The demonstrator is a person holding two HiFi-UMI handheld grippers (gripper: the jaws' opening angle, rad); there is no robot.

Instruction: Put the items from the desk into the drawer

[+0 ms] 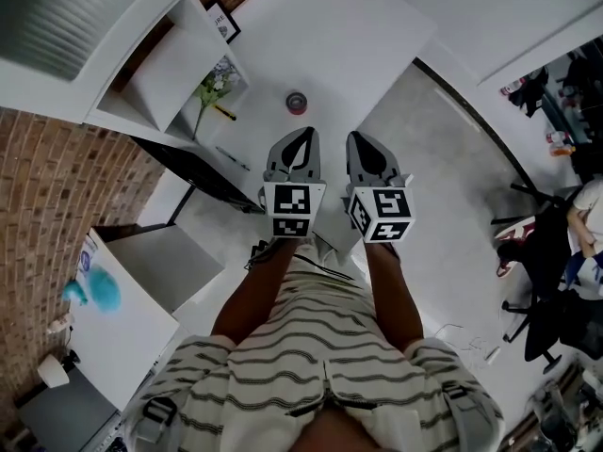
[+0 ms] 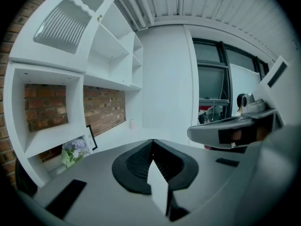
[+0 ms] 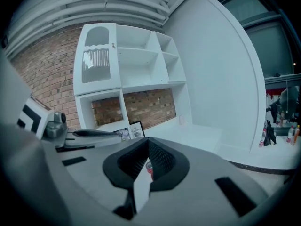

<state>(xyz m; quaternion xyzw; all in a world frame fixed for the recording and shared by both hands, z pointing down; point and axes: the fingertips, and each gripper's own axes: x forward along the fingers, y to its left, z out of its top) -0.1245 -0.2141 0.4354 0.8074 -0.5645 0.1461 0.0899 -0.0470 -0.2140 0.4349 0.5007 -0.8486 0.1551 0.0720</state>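
Hovering above the white desk, my left gripper and right gripper are both clenched on nothing, the tape roll just ahead, brick wall and open drawer leftward.

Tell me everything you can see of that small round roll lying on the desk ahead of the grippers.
The roll is a small ring, reddish with a greyer top face and a hole in the middle. It may be tape, but it is too small to be sure. It lies flat on the white desk, out in the open, and nothing touches it. A red sliver of it shows low in the right gripper view.
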